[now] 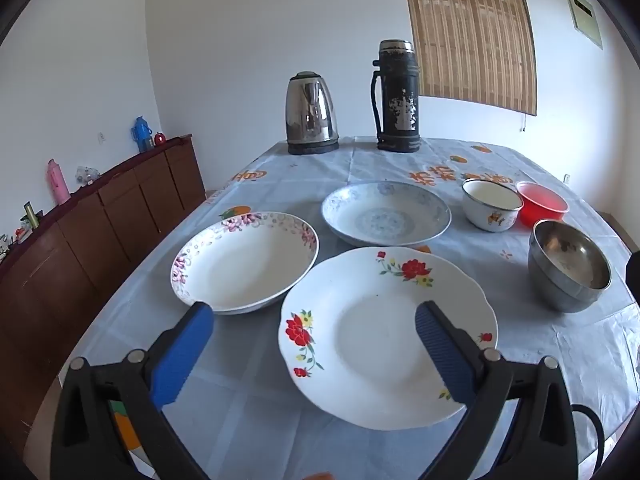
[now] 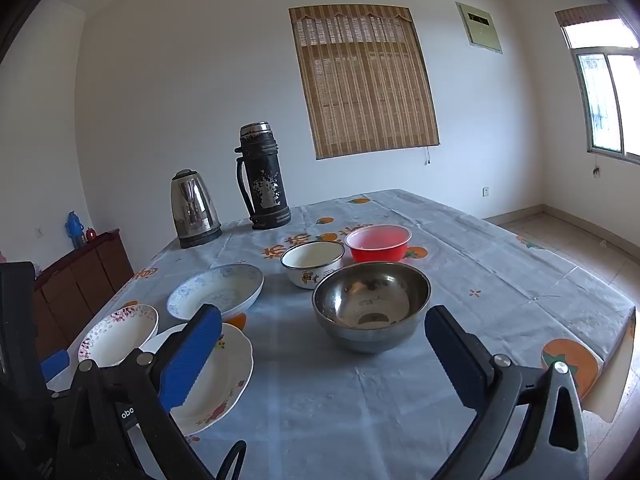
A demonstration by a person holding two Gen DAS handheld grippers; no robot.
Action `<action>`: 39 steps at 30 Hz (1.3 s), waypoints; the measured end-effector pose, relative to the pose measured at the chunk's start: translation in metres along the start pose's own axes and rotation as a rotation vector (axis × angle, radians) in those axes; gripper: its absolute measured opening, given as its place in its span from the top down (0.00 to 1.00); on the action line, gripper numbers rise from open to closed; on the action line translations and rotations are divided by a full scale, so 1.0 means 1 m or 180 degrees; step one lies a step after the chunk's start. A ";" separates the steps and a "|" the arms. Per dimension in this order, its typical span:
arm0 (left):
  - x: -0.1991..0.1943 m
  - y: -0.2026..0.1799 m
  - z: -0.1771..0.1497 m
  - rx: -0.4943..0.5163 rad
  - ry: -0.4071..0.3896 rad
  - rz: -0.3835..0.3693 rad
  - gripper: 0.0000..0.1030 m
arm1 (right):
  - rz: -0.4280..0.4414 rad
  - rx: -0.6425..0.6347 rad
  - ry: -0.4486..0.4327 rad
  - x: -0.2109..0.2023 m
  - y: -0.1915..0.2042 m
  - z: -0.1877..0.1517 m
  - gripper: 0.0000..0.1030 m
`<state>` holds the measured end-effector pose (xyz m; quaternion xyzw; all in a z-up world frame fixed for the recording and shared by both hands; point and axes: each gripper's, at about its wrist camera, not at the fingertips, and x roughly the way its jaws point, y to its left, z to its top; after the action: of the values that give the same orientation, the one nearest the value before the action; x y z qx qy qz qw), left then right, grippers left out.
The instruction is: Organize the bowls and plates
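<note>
The table (image 2: 500, 280) lay bare toward three o'clock. Thermos (image 2: 262, 178) and kettle (image 2: 194, 210) stood at eleven. Three plates (image 1: 384, 336) clustered at nine, steel bowl (image 2: 370, 304) dead ahead, enamel bowl (image 2: 312, 262) and red bowl (image 2: 378, 242) behind. Left gripper (image 1: 314, 314) and right gripper (image 2: 324, 320) gaped wide, empty.

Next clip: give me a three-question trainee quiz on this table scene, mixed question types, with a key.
1. How many plates and how many bowls are on the table?
2. True or false: the left gripper is clamped on the red-flower plate.
3. Which bowl lies straight ahead of the right gripper? A steel bowl; B red bowl; C enamel bowl.

Key: 1. three plates, three bowls; 2. false, its jaws are open; 3. A.
</note>
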<state>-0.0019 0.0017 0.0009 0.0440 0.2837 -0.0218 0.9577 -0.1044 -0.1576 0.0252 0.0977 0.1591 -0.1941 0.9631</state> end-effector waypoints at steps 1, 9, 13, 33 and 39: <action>0.002 -0.005 -0.002 0.0036 -0.0001 0.0032 0.00 | 0.0001 0.0006 0.0002 0.000 0.000 0.000 0.01; 0.003 -0.001 -0.002 -0.0004 0.0033 -0.0005 0.00 | -0.0002 -0.0015 0.0043 0.002 0.002 -0.006 0.01; 0.001 -0.001 -0.002 -0.0003 0.0014 -0.0021 0.00 | 0.0005 -0.0032 0.0051 -0.002 0.004 -0.008 0.01; 0.005 0.000 -0.004 -0.0039 0.0064 -0.0078 0.00 | 0.0001 -0.0056 0.0100 0.006 0.003 -0.009 0.01; 0.005 0.000 -0.004 -0.0037 0.0066 -0.0081 0.00 | -0.0003 -0.0058 0.0095 0.006 0.003 -0.008 0.01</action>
<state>0.0005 0.0023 -0.0053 0.0350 0.2943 -0.0319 0.9545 -0.1001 -0.1549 0.0162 0.0917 0.1753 -0.1916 0.9613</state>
